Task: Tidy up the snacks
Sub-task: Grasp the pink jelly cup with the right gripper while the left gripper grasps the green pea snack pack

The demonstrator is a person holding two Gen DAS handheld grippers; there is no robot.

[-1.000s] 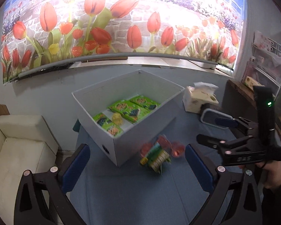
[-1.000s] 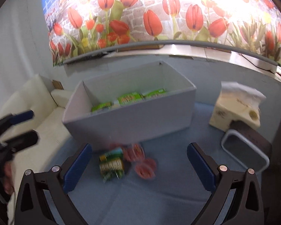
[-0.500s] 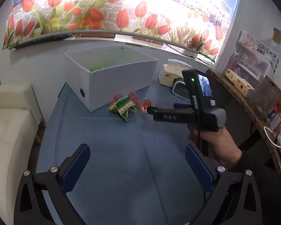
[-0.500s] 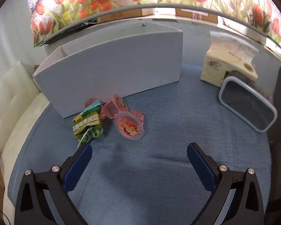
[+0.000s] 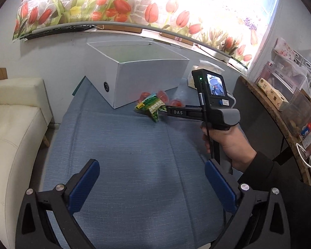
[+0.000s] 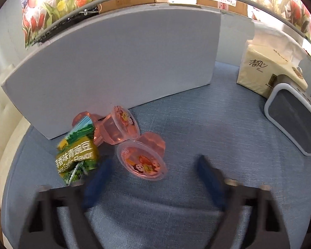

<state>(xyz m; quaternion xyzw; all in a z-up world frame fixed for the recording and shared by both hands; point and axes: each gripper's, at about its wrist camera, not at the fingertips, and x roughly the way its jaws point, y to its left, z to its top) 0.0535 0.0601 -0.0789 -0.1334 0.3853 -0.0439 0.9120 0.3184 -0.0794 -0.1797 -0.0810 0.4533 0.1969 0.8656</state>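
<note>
Pink jelly cups (image 6: pixel 142 162) and a green pea snack packet (image 6: pixel 77 158) lie in a loose huddle on the blue cloth-covered table (image 6: pixel 197 124), right against the near wall of the white cardboard box (image 6: pixel 118 62). The right gripper (image 6: pixel 153 173) comes in with its jaws spread wide and nothing between them; the nearest cup, on its side with the foil lid facing us, sits at about eleven o'clock just ahead of the tips. Those cups look light, with smooth, slippery plastic walls and a thin lid I'd guess could dent, so take one across the body or rim, gently. The packet looks soft and crinkly; pinch a sealed edge.

At one and two o'clock sit a tissue pack (image 6: pixel 265 70) and a grey-rimmed container (image 6: pixel 294 122), well apart. Open cloth lies all around the near side. The box wall will need clearing from above.

From the left wrist view, the left gripper (image 5: pixel 152 183) hangs back, jaws wide and empty, over bare cloth; a cream sofa (image 5: pixel 12 137) borders the nine o'clock edge.
</note>
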